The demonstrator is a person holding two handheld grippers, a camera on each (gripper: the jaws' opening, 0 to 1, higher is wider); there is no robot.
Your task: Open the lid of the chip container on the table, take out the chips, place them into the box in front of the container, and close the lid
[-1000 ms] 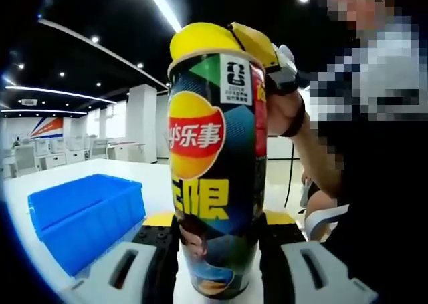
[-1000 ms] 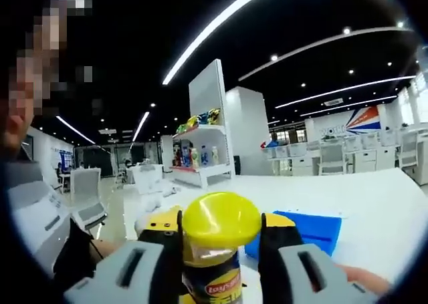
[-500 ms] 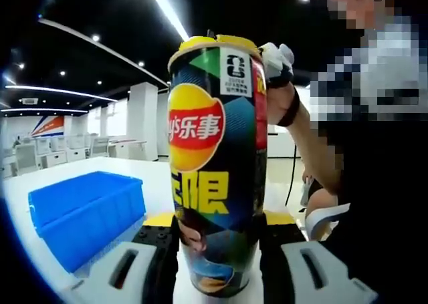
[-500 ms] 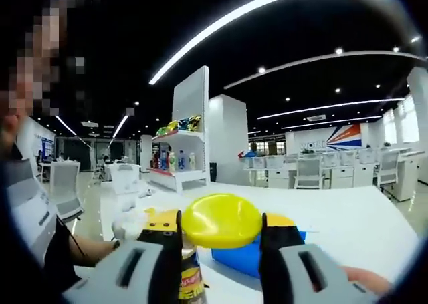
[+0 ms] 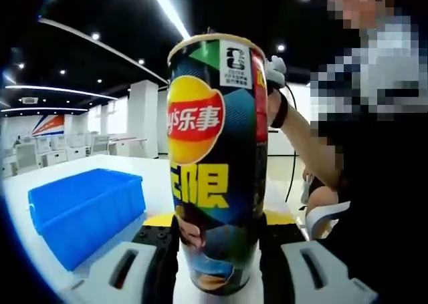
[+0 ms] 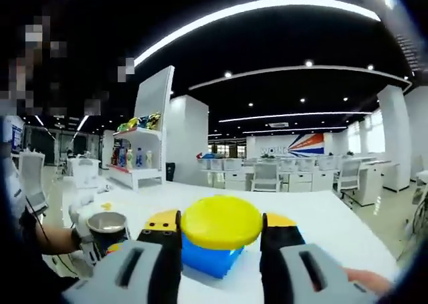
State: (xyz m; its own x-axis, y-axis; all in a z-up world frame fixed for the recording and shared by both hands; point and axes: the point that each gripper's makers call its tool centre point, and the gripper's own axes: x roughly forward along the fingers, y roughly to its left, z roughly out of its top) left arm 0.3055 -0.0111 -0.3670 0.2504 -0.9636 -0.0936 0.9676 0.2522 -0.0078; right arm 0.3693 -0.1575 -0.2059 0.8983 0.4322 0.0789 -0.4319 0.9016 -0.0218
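Note:
The chip can (image 5: 217, 164), dark with a red and yellow logo, stands upright on the white table with its top rim bare. My left gripper (image 5: 217, 250) is shut on its lower body. In the right gripper view, my right gripper (image 6: 221, 234) is shut on the round yellow lid (image 6: 222, 220), held flat and away from the can. The can's open silvery mouth (image 6: 107, 222) shows low at the left there. The blue box (image 5: 87, 214) sits on the table left of the can, and a part of the blue box (image 6: 204, 258) shows behind the lid.
The person stands at the right of the left gripper view, a gloved hand (image 5: 275, 69) raised behind the can's top. The white table (image 6: 328, 220) stretches far behind the lid. A shelf with goods (image 6: 137, 160), desks and chairs stand far off.
The yellow lid has come off the can and moved away in my right gripper. The can's mouth is now uncovered. My left gripper has kept its hold on the can.

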